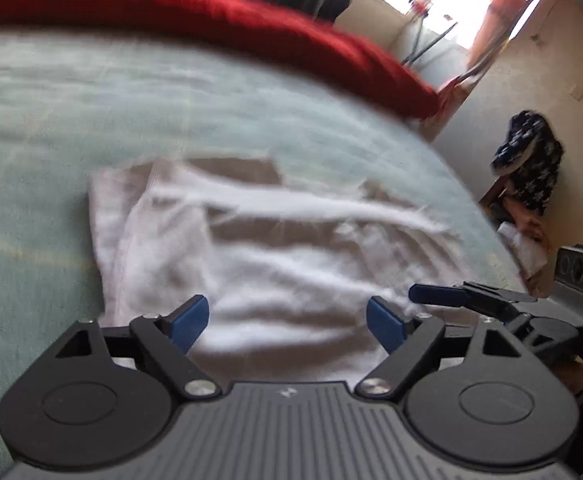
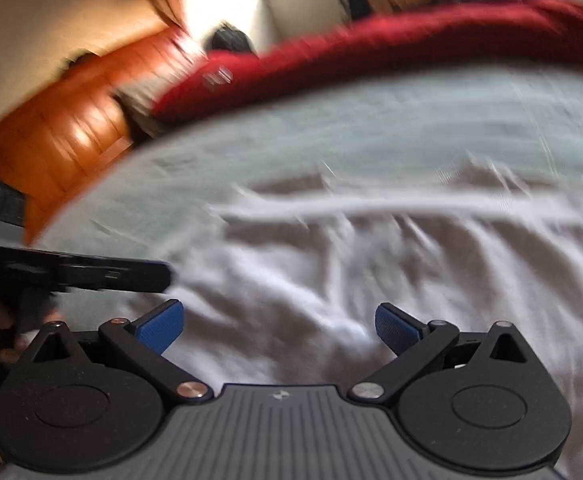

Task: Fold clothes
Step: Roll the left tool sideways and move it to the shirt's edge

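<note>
A white garment (image 1: 259,248) lies crumpled and partly folded on the pale green bed cover (image 1: 51,128). My left gripper (image 1: 287,324) hangs just above its near edge, open, with only cloth showing behind its blue pads. In the right wrist view the same white garment (image 2: 391,264) fills the middle and right. There my right gripper (image 2: 279,328) is open over it, nothing between its blue pads. The right gripper's finger (image 1: 443,294) juts in at the right of the left wrist view, and the left gripper's dark body (image 2: 71,270) shows at the left of the right wrist view.
A red blanket (image 1: 211,12) runs along the bed's far side. Beyond the bed's right edge a dark patterned cloth (image 1: 531,160) hangs by the wall. An orange wooden cabinet (image 2: 63,128) stands off the bed's left side. Both views are blurred.
</note>
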A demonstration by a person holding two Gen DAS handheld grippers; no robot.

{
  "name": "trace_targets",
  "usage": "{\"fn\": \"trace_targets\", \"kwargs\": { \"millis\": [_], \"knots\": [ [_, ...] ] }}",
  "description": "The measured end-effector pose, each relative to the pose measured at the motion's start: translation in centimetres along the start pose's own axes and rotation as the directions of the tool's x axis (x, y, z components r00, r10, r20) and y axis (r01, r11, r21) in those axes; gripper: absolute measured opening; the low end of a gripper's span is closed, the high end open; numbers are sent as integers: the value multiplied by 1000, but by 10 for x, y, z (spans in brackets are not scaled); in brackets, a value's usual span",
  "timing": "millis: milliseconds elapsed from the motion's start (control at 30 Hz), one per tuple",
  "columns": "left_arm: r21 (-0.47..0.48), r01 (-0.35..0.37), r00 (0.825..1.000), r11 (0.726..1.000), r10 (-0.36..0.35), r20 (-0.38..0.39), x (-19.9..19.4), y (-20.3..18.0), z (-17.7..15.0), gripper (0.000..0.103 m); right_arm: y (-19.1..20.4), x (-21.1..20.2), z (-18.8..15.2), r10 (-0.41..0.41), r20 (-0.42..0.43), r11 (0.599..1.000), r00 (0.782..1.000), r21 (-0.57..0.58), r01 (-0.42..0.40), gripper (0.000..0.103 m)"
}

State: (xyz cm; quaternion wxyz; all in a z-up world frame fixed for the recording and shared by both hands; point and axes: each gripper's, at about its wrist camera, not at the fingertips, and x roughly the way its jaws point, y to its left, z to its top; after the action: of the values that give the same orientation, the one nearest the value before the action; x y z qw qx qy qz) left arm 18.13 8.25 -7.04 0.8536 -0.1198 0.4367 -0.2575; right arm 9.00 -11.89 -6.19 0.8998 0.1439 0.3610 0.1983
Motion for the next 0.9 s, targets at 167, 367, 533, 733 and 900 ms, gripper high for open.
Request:
{"fn": "trace_targets", "kwargs": {
  "millis": [167, 367, 533, 733, 900],
  "knots": [
    [-19, 2, 1000, 1000, -2, -3, 1, 6, -2, 86, -3, 9, -5, -39, -27, 999, 999, 6, 40, 103],
    [-11, -7, 1000, 1000, 7, -4, 4, 3, -4, 91, -6, 11, -6, -39, -19, 999, 999, 36, 39, 103],
    [9, -30, 999, 1000, 30, 12, -2, -5, 0, 91, -4, 12, -8, -43, -11, 999, 999, 15, 44, 103],
    [8, -45, 995, 999, 44, 94, -35, -3, 11, 91, 0, 13, -10, -58, -3, 998, 998, -17, 58, 103],
    [-69, -54, 987, 996, 64, 148, -60, 24, 13, 91, 8, 4, -9, -73, -2, 997, 997, -25, 72, 103]
  ]
}}
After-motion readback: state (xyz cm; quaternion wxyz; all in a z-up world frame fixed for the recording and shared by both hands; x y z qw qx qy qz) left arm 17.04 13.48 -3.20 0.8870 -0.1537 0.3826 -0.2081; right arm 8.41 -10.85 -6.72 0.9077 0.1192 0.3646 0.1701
